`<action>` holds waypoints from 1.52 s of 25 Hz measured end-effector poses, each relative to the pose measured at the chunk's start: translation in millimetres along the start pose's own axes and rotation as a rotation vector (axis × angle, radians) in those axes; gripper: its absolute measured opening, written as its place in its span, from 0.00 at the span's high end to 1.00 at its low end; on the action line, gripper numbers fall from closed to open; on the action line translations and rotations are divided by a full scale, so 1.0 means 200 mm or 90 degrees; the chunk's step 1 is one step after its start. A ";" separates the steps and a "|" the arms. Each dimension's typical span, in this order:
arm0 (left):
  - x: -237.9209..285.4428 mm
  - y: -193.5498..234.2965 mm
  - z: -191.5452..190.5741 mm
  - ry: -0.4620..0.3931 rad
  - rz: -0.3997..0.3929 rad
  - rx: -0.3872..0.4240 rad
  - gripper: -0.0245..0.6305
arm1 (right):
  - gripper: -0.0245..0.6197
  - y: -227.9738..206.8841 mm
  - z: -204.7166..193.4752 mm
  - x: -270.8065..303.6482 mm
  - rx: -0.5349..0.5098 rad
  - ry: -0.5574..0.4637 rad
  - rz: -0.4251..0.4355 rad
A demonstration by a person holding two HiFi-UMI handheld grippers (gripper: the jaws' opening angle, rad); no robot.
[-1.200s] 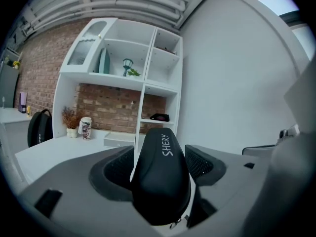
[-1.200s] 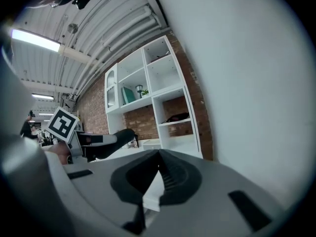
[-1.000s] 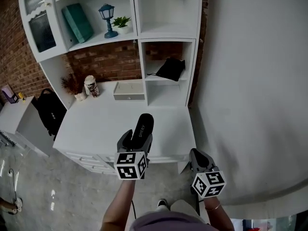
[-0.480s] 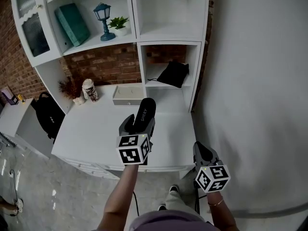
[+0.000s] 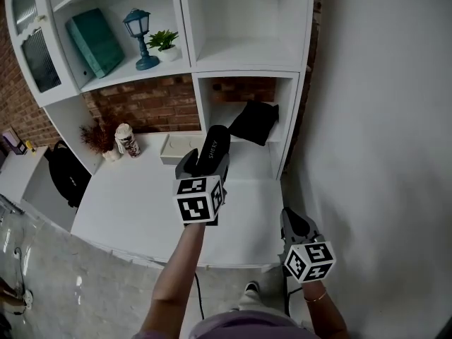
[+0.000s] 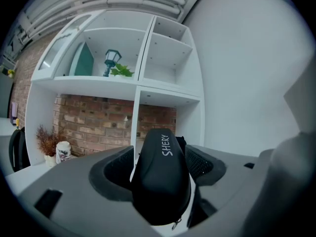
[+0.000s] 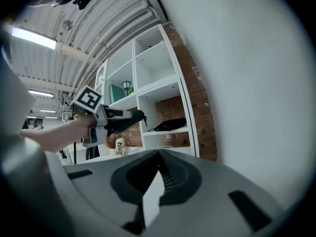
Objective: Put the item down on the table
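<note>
- White table (image 5: 127,203) under a white shelf unit (image 5: 189,69), with a brick wall (image 5: 152,101) behind; a black backpack (image 5: 65,176) sits at the table's left end.
- On the upper left shelf stand a teal book (image 5: 95,41), a blue lantern (image 5: 138,37) and a small plant (image 5: 164,41).
- At the back of the tabletop are dried sprigs (image 5: 95,136), a patterned cup (image 5: 127,140) and, further right, a white drawer box (image 5: 173,150).
- Left gripper (image 5: 205,162): jaws clamped on a black case (image 5: 213,147) printed SHERY — held in the air over the back of the table, near the drawer box and clear of the surface, its long end poking out towards the shelves.
- A black pouch (image 5: 256,121) lies in the low cubby.
- Right gripper (image 5: 289,219): low by the table's front right corner, jaws pressed together — nothing between them.
</note>
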State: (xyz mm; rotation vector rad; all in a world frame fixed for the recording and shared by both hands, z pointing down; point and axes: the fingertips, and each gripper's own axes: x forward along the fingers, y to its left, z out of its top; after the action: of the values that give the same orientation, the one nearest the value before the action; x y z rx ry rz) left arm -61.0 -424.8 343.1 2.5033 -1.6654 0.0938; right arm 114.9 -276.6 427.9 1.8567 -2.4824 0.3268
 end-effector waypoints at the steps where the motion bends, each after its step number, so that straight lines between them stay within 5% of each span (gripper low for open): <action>1: 0.04 -0.01 0.02 -0.001 0.001 0.002 0.46 | 0.97 -0.01 0.01 0.02 -0.001 0.000 0.003; 22: 0.74 0.00 0.10 0.063 0.064 0.085 0.46 | 0.97 -0.21 0.02 0.28 0.019 0.011 0.030; 38: 0.99 0.07 0.02 0.138 0.109 0.124 0.46 | 0.97 -0.30 -0.01 0.32 0.031 0.022 0.022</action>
State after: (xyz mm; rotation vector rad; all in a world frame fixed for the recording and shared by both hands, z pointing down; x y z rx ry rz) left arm 2.8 -610.9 364.8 2.3693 -1.8521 0.5503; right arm 153.6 -353.8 447.7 1.8103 -2.5086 0.4212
